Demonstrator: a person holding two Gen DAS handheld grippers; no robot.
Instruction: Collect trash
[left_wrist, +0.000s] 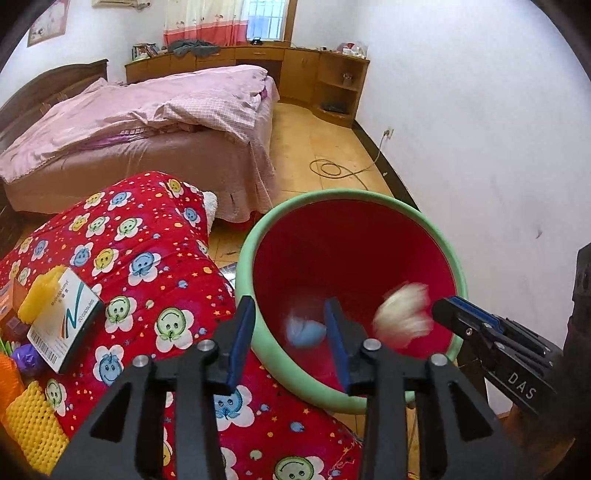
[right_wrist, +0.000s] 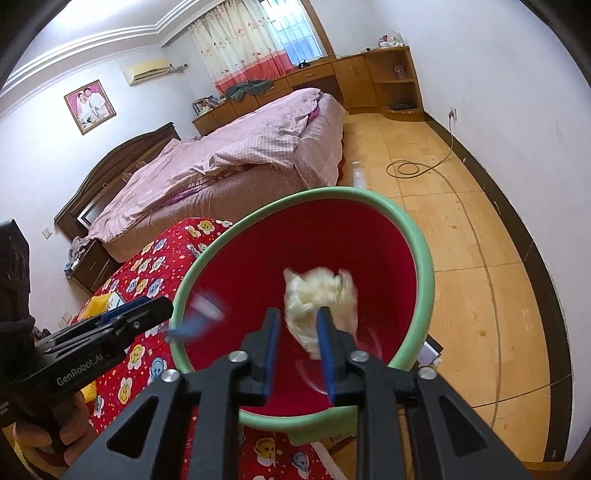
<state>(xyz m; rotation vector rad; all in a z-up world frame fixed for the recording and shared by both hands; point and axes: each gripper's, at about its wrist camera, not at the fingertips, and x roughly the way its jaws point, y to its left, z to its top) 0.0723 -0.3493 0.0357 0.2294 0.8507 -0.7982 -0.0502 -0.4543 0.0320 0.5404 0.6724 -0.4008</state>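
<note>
Drop step: both grippers, left (left_wrist: 291, 325) and right (right_wrist: 297, 328), hang over the bin (left_wrist: 258, 236), fingers apart, blue scrap (left_wrist: 306, 332) and white wad (right_wrist: 319, 302) falling inside. Next, the 2 grippers likely head for the litter beside the bin.

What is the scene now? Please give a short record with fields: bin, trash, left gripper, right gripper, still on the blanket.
bin: red inside, green rim, beside the red blanket
trash: blue wad and white wad, both blurred, over the bin's opening
left gripper: open, over the bin, blue wad beyond its fingers, not pinched
right gripper: open, over the bin, white wad at its tips, pads apart
still on the blanket: capsule box, yellow foam net
</note>
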